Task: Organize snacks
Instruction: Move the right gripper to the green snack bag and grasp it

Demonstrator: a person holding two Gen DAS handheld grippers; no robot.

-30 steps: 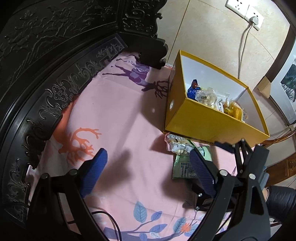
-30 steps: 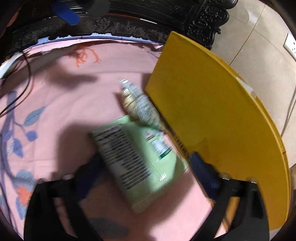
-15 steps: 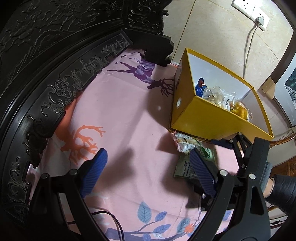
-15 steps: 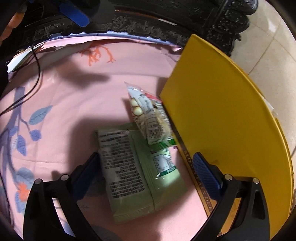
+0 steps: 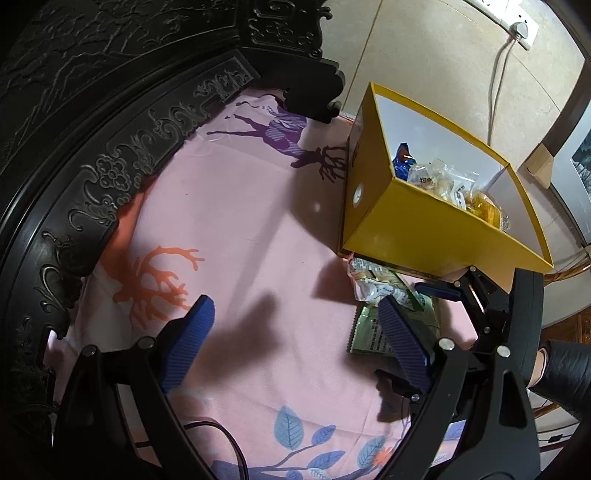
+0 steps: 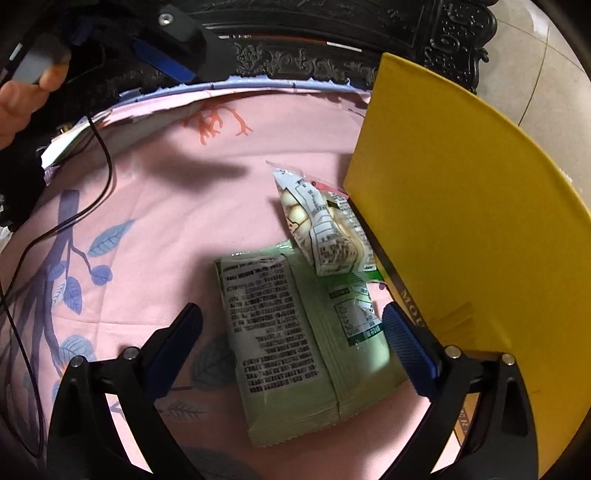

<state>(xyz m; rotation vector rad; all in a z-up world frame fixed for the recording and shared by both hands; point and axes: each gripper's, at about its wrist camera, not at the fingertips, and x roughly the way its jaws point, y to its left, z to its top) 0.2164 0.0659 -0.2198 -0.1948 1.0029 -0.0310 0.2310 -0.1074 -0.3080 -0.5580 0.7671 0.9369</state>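
Observation:
A green snack packet (image 6: 295,332) lies flat on the pink cloth, printed back up, beside the yellow box (image 6: 461,240). A clear packet of pale round sweets (image 6: 321,229) overlaps its far corner and leans on the box wall. My right gripper (image 6: 291,332) hovers open over the green packet, one blue finger on each side, pads apart from it. My left gripper (image 5: 295,328) stands open above bare cloth, left of both packets (image 5: 369,332). The yellow box (image 5: 424,229) holds several wrapped snacks (image 5: 436,177).
Dark carved wooden furniture (image 5: 110,147) rims the cloth at the left and far side. A thin black cable (image 6: 99,166) trails over the cloth at the left. A hand (image 6: 22,92) holds the left gripper's handle. Behind the box is a tiled wall with a socket (image 5: 521,31).
The right gripper has tilted, and the green packet now lies squarely between its fingers with the box further right in view. The left gripper has hardly moved and stays open.

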